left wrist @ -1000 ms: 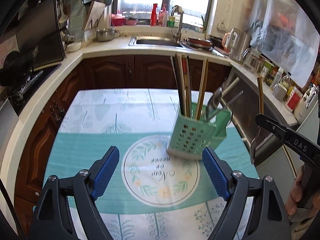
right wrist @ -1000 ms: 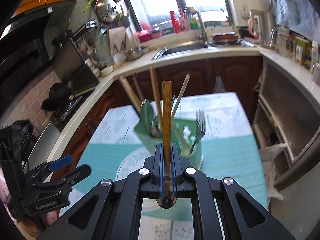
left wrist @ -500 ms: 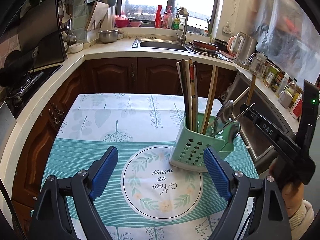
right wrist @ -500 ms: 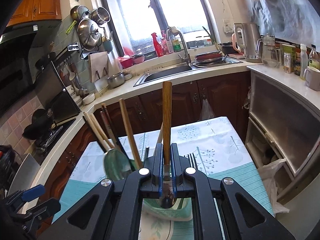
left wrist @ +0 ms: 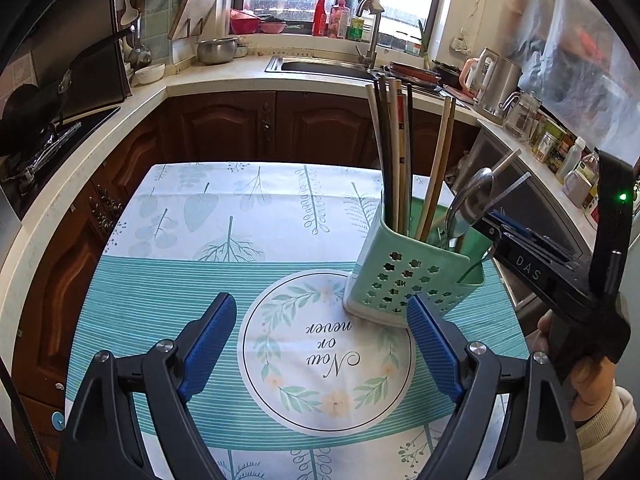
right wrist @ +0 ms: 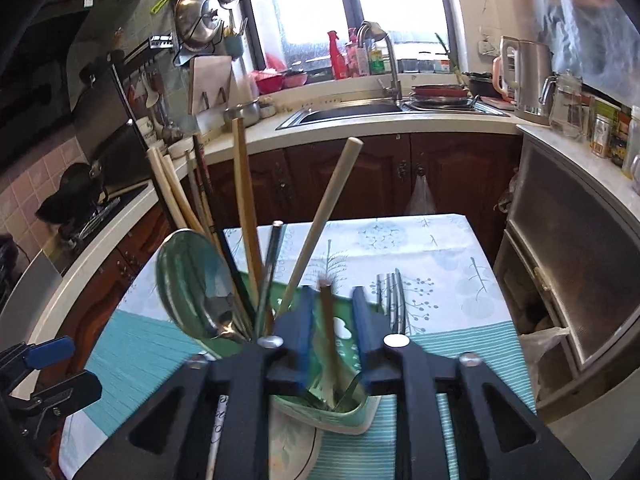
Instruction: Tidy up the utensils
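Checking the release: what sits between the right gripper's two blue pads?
In the right wrist view, the right gripper is opening; a blurred wooden-handled utensil stands between its pads, above the green perforated plastic caddy.

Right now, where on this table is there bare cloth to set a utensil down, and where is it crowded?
Free: the tablecloth left of the green holder, from the far leaf-print edge across the striped band to the round wreath print. The cloth right of the holder is bare too. Crowded: the holder itself, packed with chopsticks and spoons, with the right gripper above it.
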`<action>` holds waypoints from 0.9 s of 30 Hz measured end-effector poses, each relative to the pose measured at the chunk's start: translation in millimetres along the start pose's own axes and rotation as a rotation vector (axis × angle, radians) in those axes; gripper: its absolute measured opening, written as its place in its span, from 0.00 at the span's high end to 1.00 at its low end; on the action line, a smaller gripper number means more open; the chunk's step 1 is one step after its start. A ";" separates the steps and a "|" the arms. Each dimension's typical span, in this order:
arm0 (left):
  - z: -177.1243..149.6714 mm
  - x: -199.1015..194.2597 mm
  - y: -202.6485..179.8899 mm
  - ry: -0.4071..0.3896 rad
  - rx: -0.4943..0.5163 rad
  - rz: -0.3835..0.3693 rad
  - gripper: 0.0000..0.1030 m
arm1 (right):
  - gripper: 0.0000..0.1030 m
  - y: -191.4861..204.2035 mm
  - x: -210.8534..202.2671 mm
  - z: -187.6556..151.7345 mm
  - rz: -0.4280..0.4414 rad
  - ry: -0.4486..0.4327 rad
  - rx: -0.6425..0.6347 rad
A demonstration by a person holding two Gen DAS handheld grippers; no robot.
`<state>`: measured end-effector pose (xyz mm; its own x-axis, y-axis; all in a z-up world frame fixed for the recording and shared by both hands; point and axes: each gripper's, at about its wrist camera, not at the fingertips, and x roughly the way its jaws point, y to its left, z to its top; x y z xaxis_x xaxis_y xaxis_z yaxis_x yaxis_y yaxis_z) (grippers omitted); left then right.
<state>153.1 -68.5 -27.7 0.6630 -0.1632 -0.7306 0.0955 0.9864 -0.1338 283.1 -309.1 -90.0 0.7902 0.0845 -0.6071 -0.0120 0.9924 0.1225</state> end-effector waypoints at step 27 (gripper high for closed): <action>-55.6 -84.3 4.6 0.016 0.051 0.119 0.01 | 0.35 63.7 -188.3 -91.3 0.020 0.133 0.075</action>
<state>56.3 -51.2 -3.9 0.6598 -0.0450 -0.7501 0.0548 0.9984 -0.0117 77.5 -253.7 -39.6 0.7018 0.1198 -0.7022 0.0229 0.9815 0.1903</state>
